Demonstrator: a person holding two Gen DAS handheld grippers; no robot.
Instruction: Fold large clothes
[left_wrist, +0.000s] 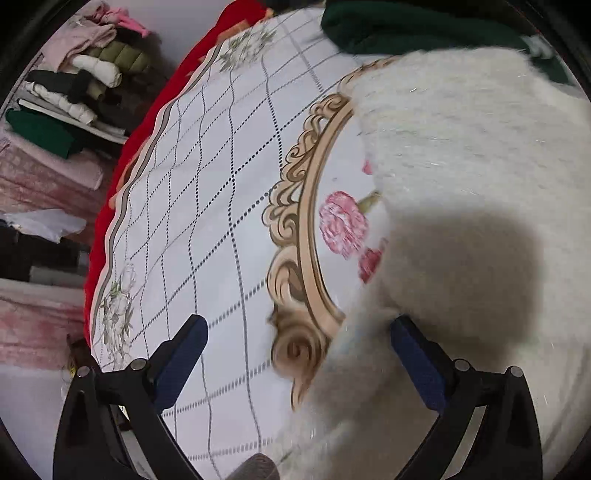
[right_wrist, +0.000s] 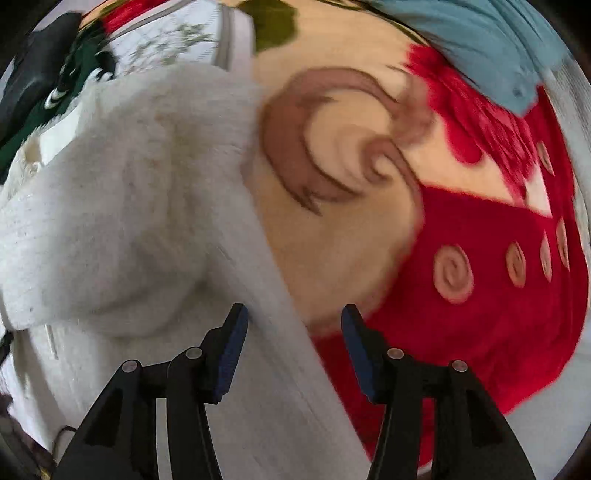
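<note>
1. A bed is seen, covered with a white sheet (left_wrist: 221, 184) that has a grid of dotted lines, a gold curly frame and pink flowers printed on it.
2. A fluffy white sweater (left_wrist: 461, 184) is spread on the sheet, at the right side of the left wrist view. A round dark shadow is cast on it.
3. A dark green garment (left_wrist: 388, 26) is laid at the far edge of the bed, just beyond the sweater.
4. A red blanket (left_wrist: 147, 122) is seen along the left edge of the sheet.
5. Beside the bed, a pile of folded clothes (left_wrist: 74, 85) in pink, white, olive, black and green is stacked.
6. The left gripper (left_wrist: 299, 328) is held over the bed with its fingers spread wide. Nothing is pinched. The right finger is close to the edge of the sweater; whether it touches cannot be told.
7. In the right wrist view, the same white sweater (right_wrist: 129, 203) is seen at the left, with its ribbed edge running down between the fingers.
8. The right gripper (right_wrist: 293, 317) is pointed down, and its fingers are spread apart. The ribbed edge is not squeezed by them.
9. Next to the sweater, a red and cream blanket (right_wrist: 461, 295) with brown swirls is laid.
10. A blue garment (right_wrist: 480, 44) is seen at the top right, on the blanket.
11. Both views are blurred.
</note>
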